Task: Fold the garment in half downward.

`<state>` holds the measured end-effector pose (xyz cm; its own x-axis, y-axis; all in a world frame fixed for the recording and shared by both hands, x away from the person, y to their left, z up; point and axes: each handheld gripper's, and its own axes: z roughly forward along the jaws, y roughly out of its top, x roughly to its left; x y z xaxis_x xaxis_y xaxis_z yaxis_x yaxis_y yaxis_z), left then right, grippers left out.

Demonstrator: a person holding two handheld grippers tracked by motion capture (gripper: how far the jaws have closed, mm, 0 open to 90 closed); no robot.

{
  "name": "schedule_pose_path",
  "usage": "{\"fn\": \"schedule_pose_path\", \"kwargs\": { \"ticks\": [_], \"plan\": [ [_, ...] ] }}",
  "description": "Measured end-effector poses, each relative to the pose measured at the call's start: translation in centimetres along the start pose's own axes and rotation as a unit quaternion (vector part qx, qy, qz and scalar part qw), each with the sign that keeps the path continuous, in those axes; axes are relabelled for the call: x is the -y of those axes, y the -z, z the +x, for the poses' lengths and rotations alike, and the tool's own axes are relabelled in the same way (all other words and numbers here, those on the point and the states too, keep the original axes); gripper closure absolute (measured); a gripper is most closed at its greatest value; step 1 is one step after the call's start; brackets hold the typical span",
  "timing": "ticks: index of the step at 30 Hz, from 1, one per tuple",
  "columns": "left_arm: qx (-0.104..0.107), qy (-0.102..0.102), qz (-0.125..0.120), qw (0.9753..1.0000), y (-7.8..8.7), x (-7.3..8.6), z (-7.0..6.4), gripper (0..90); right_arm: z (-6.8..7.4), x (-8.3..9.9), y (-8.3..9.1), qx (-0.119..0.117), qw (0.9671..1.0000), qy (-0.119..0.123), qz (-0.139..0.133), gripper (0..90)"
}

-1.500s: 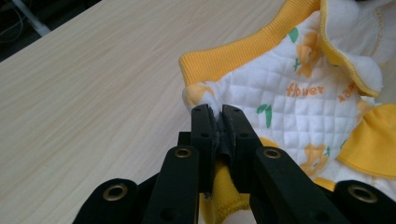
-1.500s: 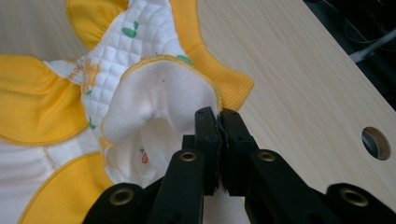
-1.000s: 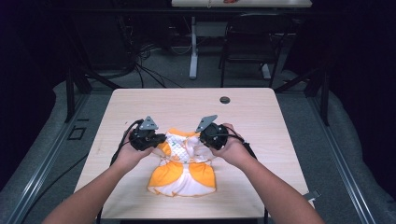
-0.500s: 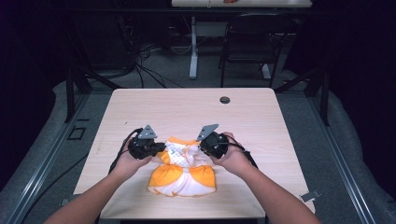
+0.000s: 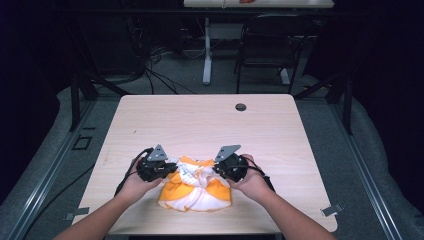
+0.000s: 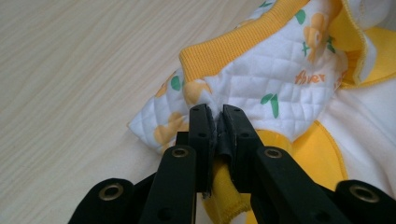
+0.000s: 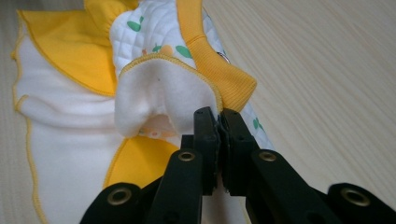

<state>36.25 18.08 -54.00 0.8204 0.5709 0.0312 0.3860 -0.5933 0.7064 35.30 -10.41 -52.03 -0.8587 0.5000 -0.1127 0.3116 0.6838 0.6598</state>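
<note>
Lying crosswise, garment [image 5: 196, 187], both tools [image 5: 170, 169] [image 5: 216, 169] pinching

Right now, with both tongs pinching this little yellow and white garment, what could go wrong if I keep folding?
1. The left tongs bite only a thin fold of the quilted garment near its ribbed yellow trim; it may slip free.
2. The right tongs grip a bunched edge, so layers could shift unevenly.
3. The garment lies near the table's front edge; pulling toward you might drag it off.
</note>
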Motion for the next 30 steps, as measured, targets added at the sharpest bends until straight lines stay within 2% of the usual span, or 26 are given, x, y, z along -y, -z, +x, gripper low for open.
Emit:
{"fn": "schedule_pose_path", "kwargs": {
  "ticks": [4, 9, 17, 19, 21, 22, 26, 30],
  "plan": [
    [0.004, 0.005, -0.001, 1.0000, -0.1, 0.5, -0.4, 82.5, 0.6, 0.6, 0.0, -0.005, 1.0000, 0.004, 0.001, 84.8],
    [0.011, 0.017, -0.006, 0.9998, 0.3, 0.8, -0.6, 78.5, 1.0, 1.3, 0.0, -0.016, 0.9997, -0.013, -0.009, 78.8],
    [0.023, 0.034, -0.019, 0.9990, 1.8, -0.1, -0.3, 73.6, 0.3, 1.0, 1.7, -0.023, 0.9987, -0.035, -0.027, 72.7],
    [0.023, 0.037, -0.024, 0.9987, 2.4, -0.7, -0.2, 72.9, -0.1, 0.8, 2.3, -0.024, 0.9978, -0.047, -0.042, 71.7],
    [0.023, 0.042, -0.028, 0.9984, 2.5, -0.9, 0.0, 72.3, -0.2, 0.7, 2.5, -0.022, 0.9978, -0.046, -0.043, 71.7],
    [0.021, 0.042, -0.030, 0.9984, 2.6, -1.0, 0.1, 72.3, -0.3, 0.6, 2.8, -0.020, 0.9974, -0.048, -0.050, 74.0],
    [0.009, 0.053, -0.019, 0.9984, 2.0, -1.2, 0.9, 78.3, -0.8, 0.2, 2.7, -0.003, 0.9980, -0.046, -0.044, 83.7],
    [0.008, 0.059, -0.005, 0.9982, 0.9, -1.3, 1.4, 89.6, -1.6, 0.1, 1.5, 0.006, 0.9980, -0.057, -0.027, 89.5]
  ]
}}
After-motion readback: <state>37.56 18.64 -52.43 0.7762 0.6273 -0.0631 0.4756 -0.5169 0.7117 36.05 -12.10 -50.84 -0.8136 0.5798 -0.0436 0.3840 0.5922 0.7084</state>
